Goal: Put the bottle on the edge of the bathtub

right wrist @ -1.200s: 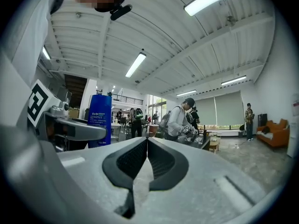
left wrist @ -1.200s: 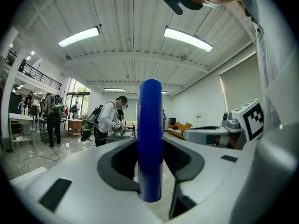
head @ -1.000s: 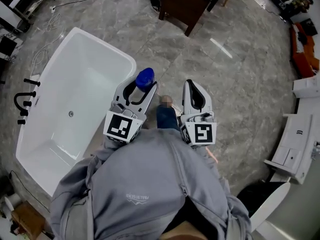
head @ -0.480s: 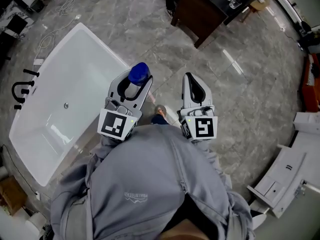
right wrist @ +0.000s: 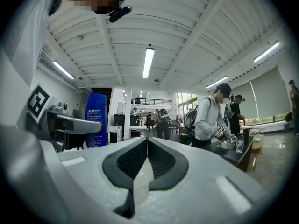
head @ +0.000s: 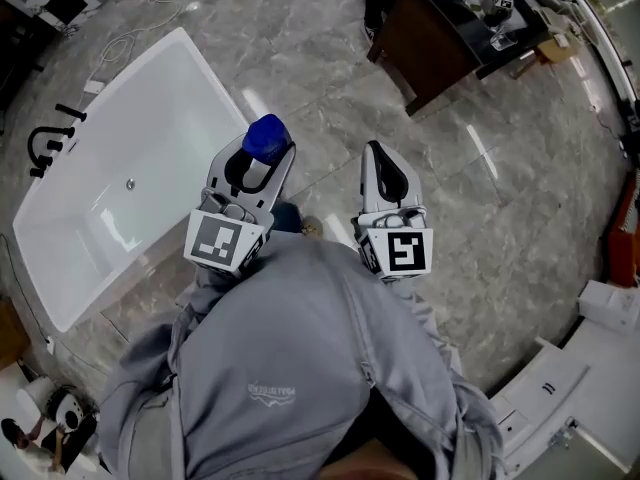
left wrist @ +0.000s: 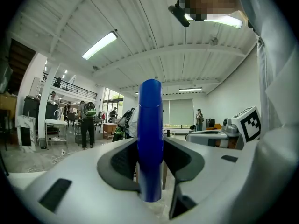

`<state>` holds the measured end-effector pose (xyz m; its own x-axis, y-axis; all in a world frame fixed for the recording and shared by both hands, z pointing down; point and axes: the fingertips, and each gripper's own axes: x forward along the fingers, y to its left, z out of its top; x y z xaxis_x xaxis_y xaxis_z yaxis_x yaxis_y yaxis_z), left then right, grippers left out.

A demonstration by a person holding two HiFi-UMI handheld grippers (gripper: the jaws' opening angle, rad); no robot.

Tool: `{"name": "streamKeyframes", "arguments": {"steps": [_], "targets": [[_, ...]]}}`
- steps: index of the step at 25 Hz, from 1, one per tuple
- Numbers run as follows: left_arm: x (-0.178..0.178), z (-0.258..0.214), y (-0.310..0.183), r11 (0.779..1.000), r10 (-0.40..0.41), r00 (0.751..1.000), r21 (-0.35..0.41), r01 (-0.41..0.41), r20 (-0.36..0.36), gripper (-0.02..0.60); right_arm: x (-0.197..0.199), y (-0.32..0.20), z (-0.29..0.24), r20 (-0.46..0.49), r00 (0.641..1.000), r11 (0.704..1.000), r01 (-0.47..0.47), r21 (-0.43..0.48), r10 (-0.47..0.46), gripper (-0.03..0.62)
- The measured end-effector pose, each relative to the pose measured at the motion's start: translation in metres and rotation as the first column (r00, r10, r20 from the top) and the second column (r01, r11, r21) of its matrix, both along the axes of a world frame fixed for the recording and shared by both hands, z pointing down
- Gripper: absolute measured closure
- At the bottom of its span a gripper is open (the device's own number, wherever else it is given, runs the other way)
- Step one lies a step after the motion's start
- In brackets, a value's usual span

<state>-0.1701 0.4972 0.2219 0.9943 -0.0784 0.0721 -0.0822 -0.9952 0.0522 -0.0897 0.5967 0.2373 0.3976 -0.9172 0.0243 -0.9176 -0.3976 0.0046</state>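
Note:
The blue bottle (head: 267, 137) stands upright between the jaws of my left gripper (head: 255, 163), which is shut on it. From the left gripper view the bottle (left wrist: 150, 139) rises as a tall blue column, pressed by both pads. The white bathtub (head: 70, 268) lies on the floor to the left, and the bottle hovers near its right end rim. My right gripper (head: 384, 175) is beside it, shut with nothing between its jaws (right wrist: 145, 160). Across from it, the right gripper view catches the bottle (right wrist: 96, 120) at the left.
A black faucet (head: 48, 144) stands at the tub's far left side. A dark wooden desk (head: 440, 43) with items on it is ahead on the right. White furniture parts (head: 560, 398) lie at the lower right. Several people (right wrist: 209, 120) stand in the room.
The view has swung so the tub now lies further left and lower; both grippers stay side by side and the bottle stays gripped, now slightly higher in the picture.

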Motion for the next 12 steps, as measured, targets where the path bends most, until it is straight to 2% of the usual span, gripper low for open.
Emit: {"name": "streamKeyframes", "arguments": {"steps": [4,12], "targets": [[0.010,-0.004,-0.013,0.999,-0.042,0.999,0.007,0.042,-0.003,0.425,0.013,-0.004,0.007,0.028,1.000,1.000,0.011,0.003,-0.011,0.589],[0.045,0.001,-0.030,0.999,-0.044,0.999,0.004,0.044,-0.005,0.425,0.045,-0.020,0.011,0.046,0.999,1.000,0.012,0.000,-0.012,0.589]]}}
